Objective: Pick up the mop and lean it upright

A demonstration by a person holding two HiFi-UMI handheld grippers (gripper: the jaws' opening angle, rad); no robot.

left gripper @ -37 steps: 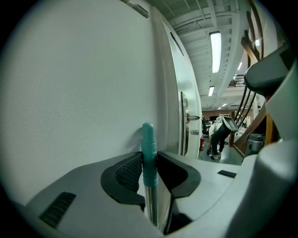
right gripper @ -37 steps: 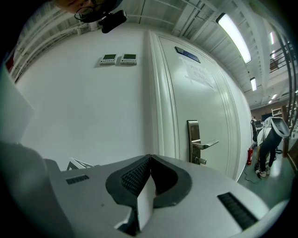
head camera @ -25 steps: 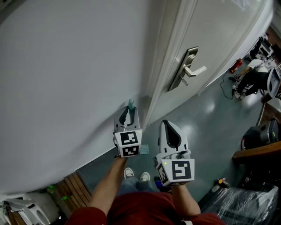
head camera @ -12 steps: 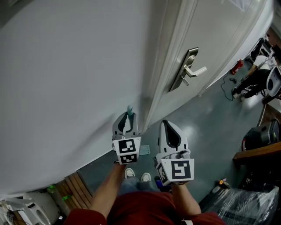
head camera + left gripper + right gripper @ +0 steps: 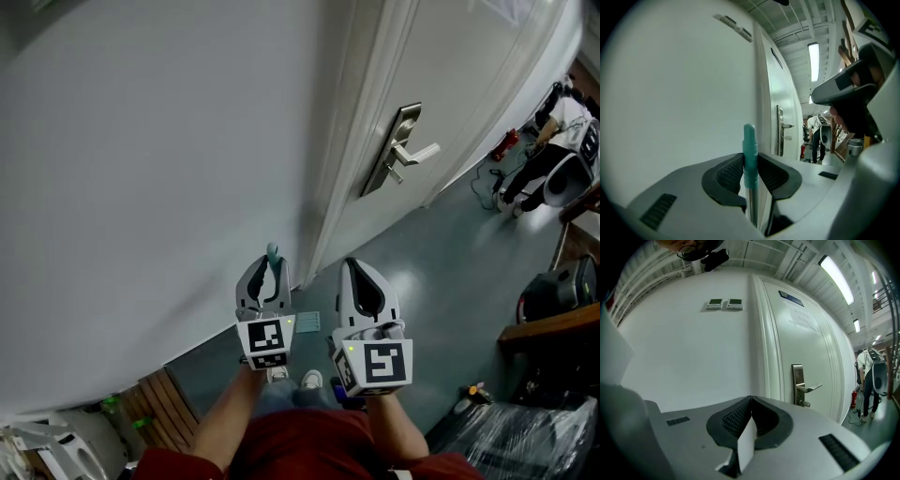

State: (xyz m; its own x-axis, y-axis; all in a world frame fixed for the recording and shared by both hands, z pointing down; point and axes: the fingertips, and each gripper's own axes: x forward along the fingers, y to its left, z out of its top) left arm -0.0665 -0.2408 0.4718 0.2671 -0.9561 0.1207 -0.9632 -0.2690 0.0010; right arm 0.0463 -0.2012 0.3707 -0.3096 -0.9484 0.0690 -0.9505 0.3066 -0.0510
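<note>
Left tongs (image 5: 750,165) are clamping the mop handle (image 5: 749,149) just below its teal tip, the handle standing upright close to the white wall (image 5: 141,187). Right tongs (image 5: 750,405) are sitting pressed together beside them, gripping nothing. Beyond, the white door (image 5: 459,75) is showing its lever handle (image 5: 414,152).

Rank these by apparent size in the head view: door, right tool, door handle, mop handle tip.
1. Door, largest by far.
2. Right tool, though nearness to the camera inflates it.
3. Door handle.
4. Mop handle tip, smallest.
</note>
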